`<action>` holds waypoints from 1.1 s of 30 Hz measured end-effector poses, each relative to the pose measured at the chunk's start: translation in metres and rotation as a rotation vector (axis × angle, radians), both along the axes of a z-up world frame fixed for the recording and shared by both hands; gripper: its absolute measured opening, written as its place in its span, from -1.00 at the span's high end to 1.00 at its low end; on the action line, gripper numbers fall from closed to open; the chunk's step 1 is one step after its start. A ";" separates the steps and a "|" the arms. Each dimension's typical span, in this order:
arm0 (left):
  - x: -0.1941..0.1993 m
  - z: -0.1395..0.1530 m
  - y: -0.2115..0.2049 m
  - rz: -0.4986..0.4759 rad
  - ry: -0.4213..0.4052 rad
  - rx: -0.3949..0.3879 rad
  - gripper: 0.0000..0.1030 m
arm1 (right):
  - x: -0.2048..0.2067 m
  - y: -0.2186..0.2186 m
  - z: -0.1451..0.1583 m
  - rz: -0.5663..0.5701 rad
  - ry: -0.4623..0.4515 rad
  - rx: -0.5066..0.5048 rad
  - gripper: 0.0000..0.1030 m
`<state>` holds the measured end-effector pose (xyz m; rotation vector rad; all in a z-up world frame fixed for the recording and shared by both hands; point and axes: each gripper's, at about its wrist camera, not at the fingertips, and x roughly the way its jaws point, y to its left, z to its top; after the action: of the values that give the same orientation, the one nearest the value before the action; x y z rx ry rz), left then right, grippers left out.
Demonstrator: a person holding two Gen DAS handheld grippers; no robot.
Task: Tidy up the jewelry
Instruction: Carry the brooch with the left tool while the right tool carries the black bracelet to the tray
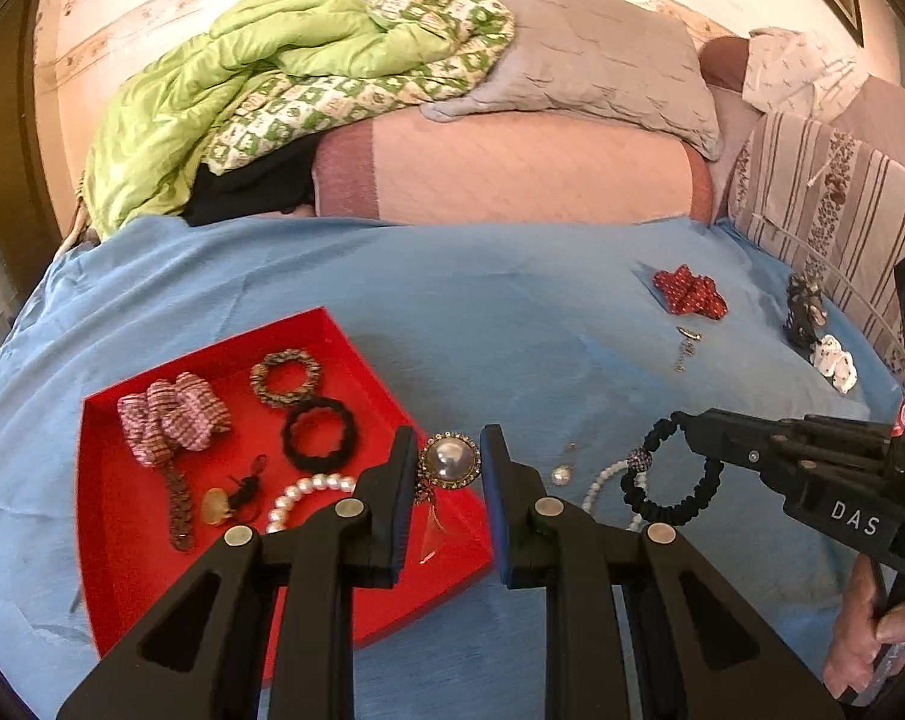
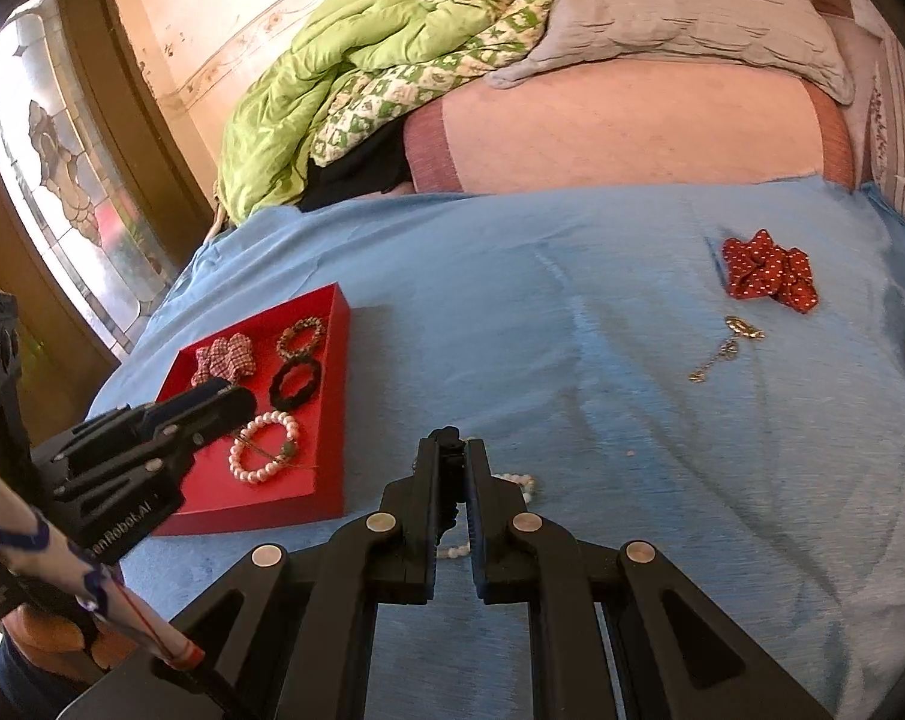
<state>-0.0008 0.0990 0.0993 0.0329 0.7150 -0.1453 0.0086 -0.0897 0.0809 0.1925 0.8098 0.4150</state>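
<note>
1. Nearest the left wrist camera, the left gripper (image 1: 449, 468) pinches a round pearl brooch (image 1: 450, 461) between its two pads, above the near right corner of the red tray (image 1: 152, 570).
2. Just to the right, the right gripper (image 2: 452, 450) has its jaws pressed together on a black braided bracelet (image 1: 680, 492); the loop hangs from the tips over the blue sheet (image 2: 572, 330).
3. Under and beside that loop, a white bead string (image 1: 608, 477) lies on the sheet, with a small pearl drop (image 1: 562, 474) just left of it.
4. Inside the tray lie a pearl bracelet (image 2: 264, 447), a black hair tie (image 2: 295, 382), a brown patterned hair tie (image 2: 300, 337), a pink checked bow (image 1: 173, 414), and a small amber piece (image 1: 215, 506) with a dark knot.
5. Farther out on the sheet, well apart from the tray, sit a gold chain (image 2: 725, 348) and, beyond it, a red dotted scrunchie (image 2: 770, 270).
6. At the right edge, a dark clip (image 1: 805, 309) and a white piece (image 1: 835, 360) lie touching.
7. Beyond the sheet, a green quilt (image 1: 224, 102) and a grey pillow (image 1: 596, 54) rest on a pink cover.
</note>
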 end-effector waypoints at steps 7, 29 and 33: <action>-0.008 0.004 0.048 0.078 0.010 -0.024 0.60 | -0.001 0.022 0.003 0.032 0.007 0.044 0.82; -0.018 -0.036 0.151 0.313 0.202 -0.019 0.60 | 0.007 0.170 -0.020 0.271 0.098 0.111 0.82; -0.020 -0.039 0.156 0.324 0.215 -0.021 0.60 | 0.007 0.186 -0.026 0.292 0.121 0.127 0.82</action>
<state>-0.0204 0.2551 0.0603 -0.1202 0.9230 0.1562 0.0159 0.0968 0.0545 0.2201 0.9345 0.7366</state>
